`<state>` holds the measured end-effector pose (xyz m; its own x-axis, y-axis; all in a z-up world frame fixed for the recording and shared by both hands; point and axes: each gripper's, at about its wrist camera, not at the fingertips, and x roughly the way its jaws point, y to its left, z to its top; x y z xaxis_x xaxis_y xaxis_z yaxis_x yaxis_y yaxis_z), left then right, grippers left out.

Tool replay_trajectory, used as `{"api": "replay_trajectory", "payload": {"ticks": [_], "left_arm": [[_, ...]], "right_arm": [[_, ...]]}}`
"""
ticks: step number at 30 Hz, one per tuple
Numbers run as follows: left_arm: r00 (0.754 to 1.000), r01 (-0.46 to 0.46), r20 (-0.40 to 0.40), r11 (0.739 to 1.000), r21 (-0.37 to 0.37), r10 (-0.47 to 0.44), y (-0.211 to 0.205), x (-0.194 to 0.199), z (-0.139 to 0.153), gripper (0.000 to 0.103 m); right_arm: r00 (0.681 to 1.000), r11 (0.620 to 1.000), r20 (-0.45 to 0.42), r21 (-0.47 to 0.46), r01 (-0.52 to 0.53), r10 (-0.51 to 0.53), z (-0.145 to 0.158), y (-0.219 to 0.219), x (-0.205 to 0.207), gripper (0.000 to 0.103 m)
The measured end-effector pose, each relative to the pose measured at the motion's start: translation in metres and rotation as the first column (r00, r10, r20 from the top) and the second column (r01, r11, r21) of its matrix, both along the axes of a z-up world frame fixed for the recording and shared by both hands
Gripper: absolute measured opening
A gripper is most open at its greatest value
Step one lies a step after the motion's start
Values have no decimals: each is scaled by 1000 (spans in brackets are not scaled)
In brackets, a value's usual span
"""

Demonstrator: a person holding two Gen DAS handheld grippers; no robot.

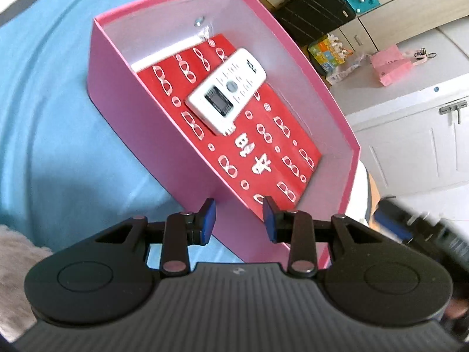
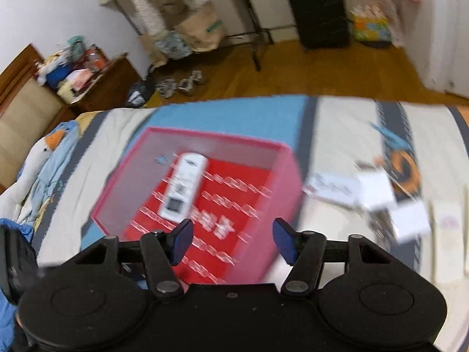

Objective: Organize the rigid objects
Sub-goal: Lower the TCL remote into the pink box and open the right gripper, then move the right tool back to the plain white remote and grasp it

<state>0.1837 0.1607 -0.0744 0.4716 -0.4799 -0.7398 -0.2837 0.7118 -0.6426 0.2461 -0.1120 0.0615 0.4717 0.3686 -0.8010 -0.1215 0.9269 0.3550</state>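
An open pink box (image 1: 111, 67) stands on the blue bedspread. In it lies a red patterned booklet (image 1: 263, 152) with a white remote control (image 1: 227, 89) on top, and a small silver coin (image 1: 199, 22) at the far end. My left gripper (image 1: 239, 220) is open and empty, its fingers astride the box's near wall. In the blurred right wrist view the same box (image 2: 281, 187), booklet (image 2: 234, 193) and remote (image 2: 184, 187) show. My right gripper (image 2: 233, 242) is open and empty above the box's near edge.
White cards and papers (image 2: 378, 193) lie on the bed to the right of the box. A black suitcase (image 2: 319, 11) stands on the wood floor beyond the bed. A white cabinet (image 1: 410, 135) and a pink object (image 1: 390, 64) on it are to the right.
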Motion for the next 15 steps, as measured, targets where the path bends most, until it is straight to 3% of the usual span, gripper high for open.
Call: {"api": "replay_trajectory", "payload": {"ticks": [1,4,8,12,15], "left_arm": [[1000,1,3,1000,8,-1,-2,0,1,33],[1000,13,13,1000,18,-13,-9,-2,5,32],[999,37,14,999,-11,-37,-17,-3,5,30],[998,44,38,999,-8,-44,-22,-3,6,30],[996,70,52,995,-68,-67,-25,-3,3,29]], "right_arm": [[1000,1000,-7,13,16,-16,-6,-8,-5,49],[998,992,-44,119,44,-39,-28,-21,-8,38],[998,969,-57,245,17,-3,-44,-11,-2,31],[999,986,-37,168,-6,12,-47,7,10,26],[1000,985,-27,171,-10,15,-46,6,16,26]]}}
